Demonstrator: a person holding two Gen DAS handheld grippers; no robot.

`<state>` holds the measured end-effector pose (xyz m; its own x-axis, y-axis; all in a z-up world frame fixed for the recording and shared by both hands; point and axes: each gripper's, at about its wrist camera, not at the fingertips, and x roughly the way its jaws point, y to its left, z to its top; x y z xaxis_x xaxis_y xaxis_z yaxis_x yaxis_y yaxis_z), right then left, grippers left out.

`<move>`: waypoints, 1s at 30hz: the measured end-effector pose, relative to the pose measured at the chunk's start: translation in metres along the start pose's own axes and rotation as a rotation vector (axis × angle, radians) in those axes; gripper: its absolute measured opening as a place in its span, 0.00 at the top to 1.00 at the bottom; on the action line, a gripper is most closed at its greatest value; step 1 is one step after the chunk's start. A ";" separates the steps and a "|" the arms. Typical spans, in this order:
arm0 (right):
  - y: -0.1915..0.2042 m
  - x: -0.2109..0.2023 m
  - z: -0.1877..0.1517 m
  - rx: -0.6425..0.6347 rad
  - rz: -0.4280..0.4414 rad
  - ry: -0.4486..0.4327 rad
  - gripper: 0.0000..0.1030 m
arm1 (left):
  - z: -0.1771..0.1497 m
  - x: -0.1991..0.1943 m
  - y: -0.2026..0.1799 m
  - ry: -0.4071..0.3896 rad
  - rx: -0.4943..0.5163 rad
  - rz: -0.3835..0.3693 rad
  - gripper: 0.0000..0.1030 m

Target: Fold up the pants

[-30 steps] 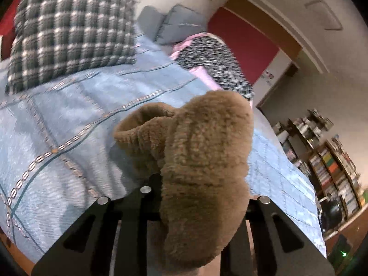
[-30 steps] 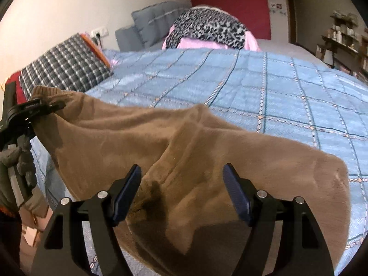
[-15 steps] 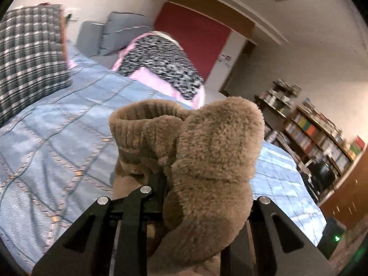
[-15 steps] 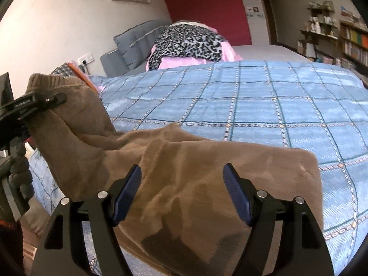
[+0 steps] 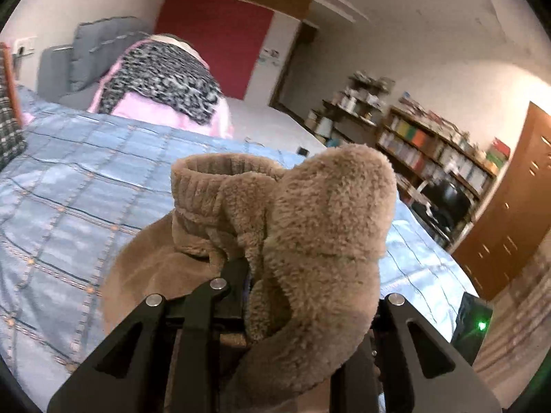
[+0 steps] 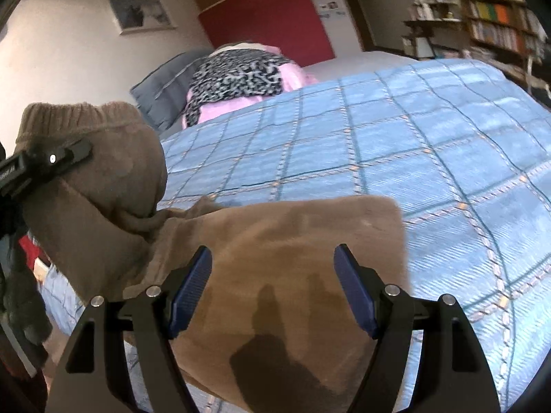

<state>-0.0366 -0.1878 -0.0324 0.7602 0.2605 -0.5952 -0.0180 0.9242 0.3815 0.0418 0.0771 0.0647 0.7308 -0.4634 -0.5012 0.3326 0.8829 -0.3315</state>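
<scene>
One tool point(image 5: 248, 275) grips brown pants point(image 6: 292, 241) over the bedspread point(image 6: 413, 137).

The bed point(image 6: 430, 130) has a blue checked cover; brown pants point(image 6: 292, 241), grey pillows point(image 5: 93, 48) and leopard-print cloth point(image 6: 237, 72) lie on it.

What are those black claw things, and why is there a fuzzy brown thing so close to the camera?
Those claws are grippers, like big tongs. A person holds one in each hand, and each has a little camera looking out along its two fingers. So there are two pictures, one from each hand.

The fuzzy brown thing is a pair of pants being folded on a bed with a blue checked bedspread.

The left gripper is squeezed shut on the pants' stretchy waistband end, lifting it off the bed, so it fills that picture. The other camera sees this gripper from the side.

The right gripper is open, holding nothing, above the flat part of the pants.

Behind lie a leopard-print cloth and gray pillows.
</scene>
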 end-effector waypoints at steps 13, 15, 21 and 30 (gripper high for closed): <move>-0.070 -0.031 0.000 0.159 -0.047 -0.060 0.29 | -0.040 0.054 -0.102 0.135 0.183 -0.092 0.81; -0.078 -0.033 0.000 0.172 -0.055 -0.066 0.29 | -0.048 0.060 -0.112 0.157 0.200 -0.102 0.81; -0.095 -0.037 -0.005 0.193 -0.068 -0.070 0.29 | -0.075 0.081 -0.135 0.212 0.284 -0.099 0.81; -0.103 -0.041 -0.011 0.202 -0.089 -0.066 0.29 | -0.088 0.094 -0.133 0.304 0.234 -0.144 0.53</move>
<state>-0.0729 -0.2905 -0.0547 0.7941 0.1552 -0.5876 0.1764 0.8663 0.4673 0.0139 -0.0902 -0.0088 0.4692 -0.5542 -0.6875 0.5708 0.7844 -0.2427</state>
